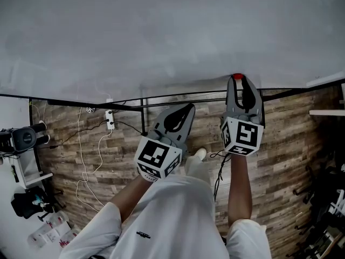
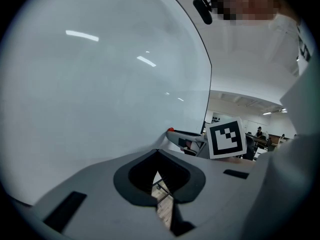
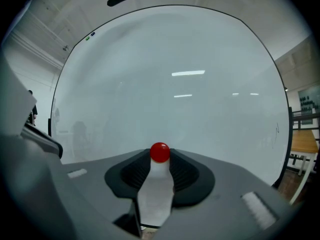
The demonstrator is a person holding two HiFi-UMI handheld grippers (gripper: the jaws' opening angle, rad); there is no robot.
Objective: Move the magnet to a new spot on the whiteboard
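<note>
"Red round magnet (image 3: 160, 152): location?" asks the first note-taker.

"Between the tips of the right gripper (image 3: 160, 160), against the large white whiteboard (image 3: 175, 74)," the second answers. "Head view puts it at the board's lower edge, toward the right."

"Jaw spread?"

"Narrow, no wider than the magnet. The dark ribbed pads close on it from both sides, so the grip is on."

"Left gripper (image 2: 156, 151)?"

"Jaws closed tip to tip, nothing between them. In the head view its tips sit below the board's lower edge, above the brown wood-plank floor (image 1: 97, 144). Its own view shows the board close on the left. The right gripper's marker cube (image 2: 226, 139) is ahead, with the magnet at the board."

"Person?"

"White shirt (image 1: 172, 215), bare forearms, one gripper per hand."
</note>
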